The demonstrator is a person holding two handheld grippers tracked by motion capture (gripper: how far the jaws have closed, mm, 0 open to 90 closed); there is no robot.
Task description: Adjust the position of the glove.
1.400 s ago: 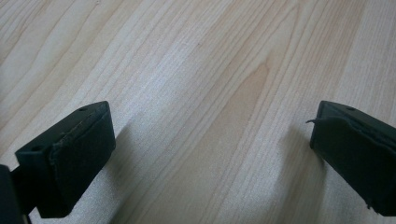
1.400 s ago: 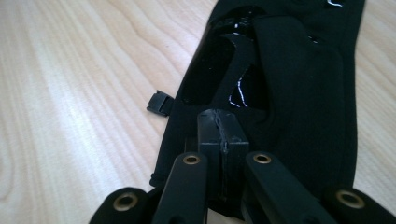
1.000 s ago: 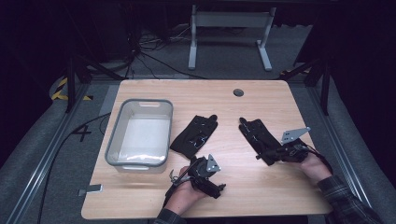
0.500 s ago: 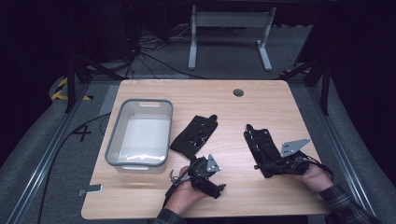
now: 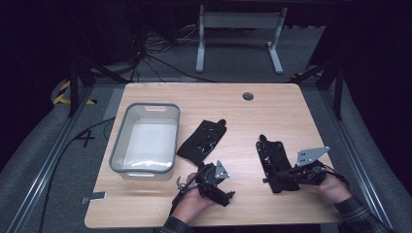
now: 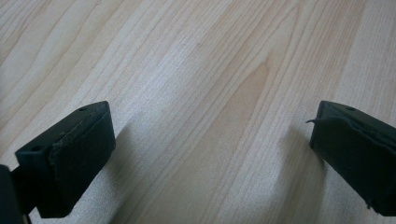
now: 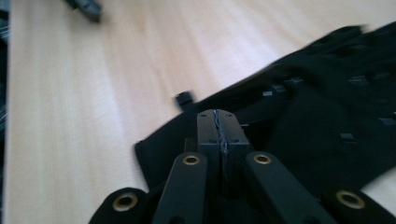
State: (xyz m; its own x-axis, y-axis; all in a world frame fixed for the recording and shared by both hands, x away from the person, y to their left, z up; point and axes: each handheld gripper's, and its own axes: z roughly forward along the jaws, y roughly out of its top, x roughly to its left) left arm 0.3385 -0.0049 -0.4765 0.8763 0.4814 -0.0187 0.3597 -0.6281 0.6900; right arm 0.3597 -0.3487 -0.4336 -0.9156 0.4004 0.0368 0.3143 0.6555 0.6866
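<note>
In the high view, two black gloves were noted on the bench: one [image 5: 201, 141] mid-bench beside the grey bin [image 5: 116, 154], the other [image 5: 273, 159] toward the right edge, its long axis running front to back, its near end at the right gripper [image 5: 285, 174]. In the left gripper view, the left gripper [image 6: 210, 154] was found with jaws wide apart over bare wood. In the right gripper view, the jaws were seen pressed together at the glove's near edge; whether cloth was pinched could not be determined.

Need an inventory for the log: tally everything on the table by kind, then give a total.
Black gloves: 2, one near the middle and one at the right
Grey bins: 1
Handheld grippers: 2, left and right
Total: 5
</note>
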